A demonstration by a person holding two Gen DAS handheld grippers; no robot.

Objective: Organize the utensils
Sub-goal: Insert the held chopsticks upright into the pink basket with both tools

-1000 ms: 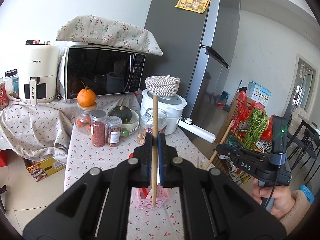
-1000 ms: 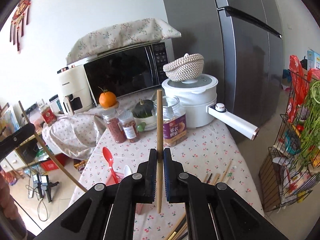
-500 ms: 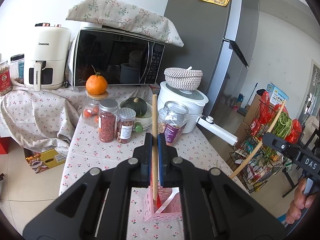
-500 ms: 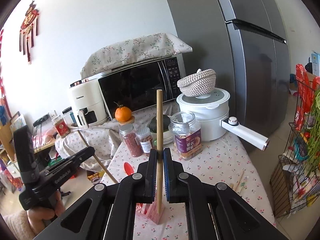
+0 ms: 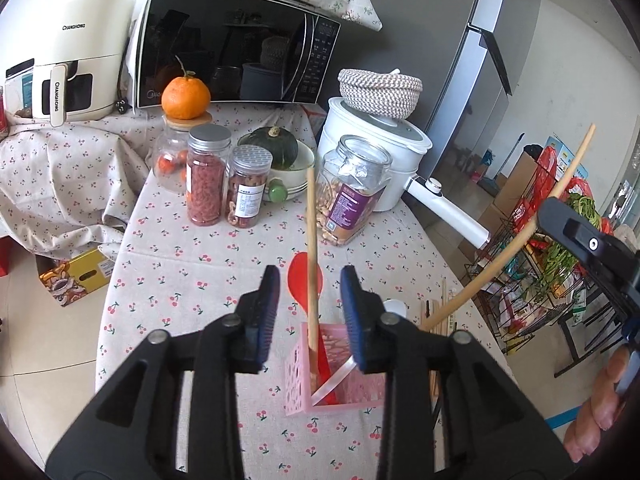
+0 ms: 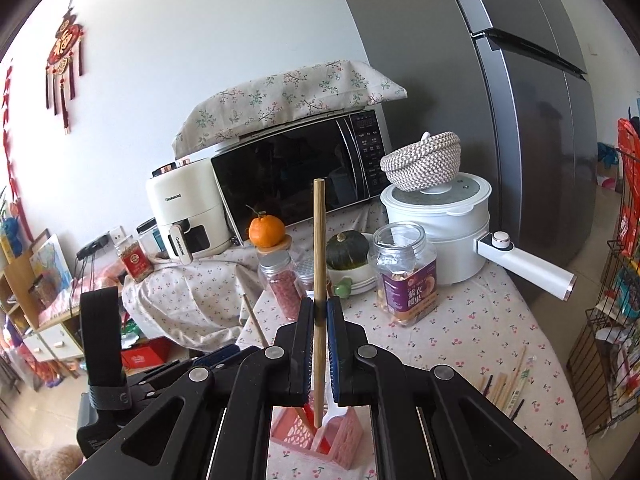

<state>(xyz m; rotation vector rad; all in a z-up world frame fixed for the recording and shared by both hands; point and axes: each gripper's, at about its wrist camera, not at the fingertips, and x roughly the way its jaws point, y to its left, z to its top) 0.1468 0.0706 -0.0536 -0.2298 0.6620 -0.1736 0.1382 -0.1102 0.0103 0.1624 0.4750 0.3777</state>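
Note:
A pink perforated holder [image 5: 334, 372] stands on the cherry-print tablecloth and holds a red spoon [image 5: 304, 280] and a white utensil. My left gripper [image 5: 309, 312] is open just above it; a wooden chopstick [image 5: 311, 248] stands free in the holder between the jaws. My right gripper [image 6: 319, 316] is shut on a second wooden chopstick [image 6: 319, 264], held upright with its lower tip over the holder [image 6: 320, 436]. In the left wrist view that chopstick [image 5: 516, 236] slants in from the right.
Several loose chopsticks [image 6: 506, 380] lie on the cloth right of the holder. Behind stand a nut jar [image 5: 352, 192], two spice jars [image 5: 206, 176], a squash in a bowl [image 5: 276, 152], a white cooker [image 5: 384, 148], a microwave [image 5: 232, 48] and an air fryer [image 5: 76, 52].
My left gripper has lowered over the holder and opened, letting its chopstick go into the holder. My right gripper has carried its chopstick closer, over the holder.

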